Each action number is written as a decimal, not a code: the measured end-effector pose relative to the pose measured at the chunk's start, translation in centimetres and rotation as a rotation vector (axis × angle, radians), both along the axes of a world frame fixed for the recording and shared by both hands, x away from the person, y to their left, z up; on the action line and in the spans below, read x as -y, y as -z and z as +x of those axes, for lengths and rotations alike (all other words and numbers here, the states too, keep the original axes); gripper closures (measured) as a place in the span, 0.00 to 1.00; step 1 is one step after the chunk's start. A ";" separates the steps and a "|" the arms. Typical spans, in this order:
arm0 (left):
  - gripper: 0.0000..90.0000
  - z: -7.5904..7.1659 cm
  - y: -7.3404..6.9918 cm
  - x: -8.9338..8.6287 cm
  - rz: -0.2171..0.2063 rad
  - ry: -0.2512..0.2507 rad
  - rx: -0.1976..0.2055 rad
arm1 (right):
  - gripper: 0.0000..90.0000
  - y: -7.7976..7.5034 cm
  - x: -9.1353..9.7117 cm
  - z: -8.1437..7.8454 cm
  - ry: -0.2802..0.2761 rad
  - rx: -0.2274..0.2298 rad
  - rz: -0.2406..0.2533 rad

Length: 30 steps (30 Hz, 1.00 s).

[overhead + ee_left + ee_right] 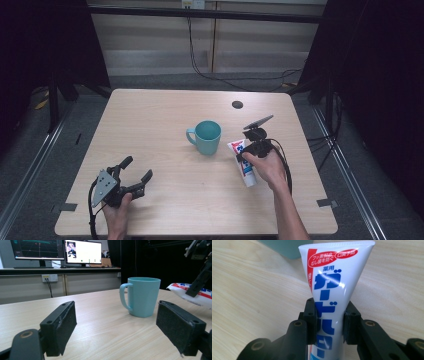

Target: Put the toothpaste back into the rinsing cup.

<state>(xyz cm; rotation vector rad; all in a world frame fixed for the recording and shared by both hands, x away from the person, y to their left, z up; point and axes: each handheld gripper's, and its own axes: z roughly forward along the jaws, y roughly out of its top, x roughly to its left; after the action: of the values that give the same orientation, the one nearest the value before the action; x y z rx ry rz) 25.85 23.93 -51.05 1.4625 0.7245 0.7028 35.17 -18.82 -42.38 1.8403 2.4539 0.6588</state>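
Table (165, 115): bare across upper left and lower centre of the high view | Obstacles: teal mug (207, 136) upright at centre; toothpaste tube (245, 166) just right of it | Narrow gap between mug and tube | Left hand-held gripper (137, 172): open tabletop ahead.

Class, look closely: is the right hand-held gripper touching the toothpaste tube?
Touching. In the right gripper view, both jaws of the right hand-held gripper press against the sides of the toothpaste tube.
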 end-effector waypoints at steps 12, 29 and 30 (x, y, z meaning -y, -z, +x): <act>0.18 0.0 0.0 0.0 0.002 0.001 0.000 | 0.78 -2.7 0.3 -1.0 0.026 0.130 0.062; 0.18 0.0 0.0 0.0 0.001 0.002 0.000 | 0.78 -4.3 0.4 -2.1 0.025 0.359 0.129; 0.18 0.0 0.0 0.0 0.001 0.002 0.001 | 0.78 -4.5 0.3 -2.2 0.025 0.384 0.140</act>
<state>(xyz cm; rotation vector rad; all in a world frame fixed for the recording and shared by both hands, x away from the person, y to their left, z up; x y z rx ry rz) 25.85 23.93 -51.06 1.4632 0.7224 0.7025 32.96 -19.14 -37.90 1.5963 2.1813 1.0914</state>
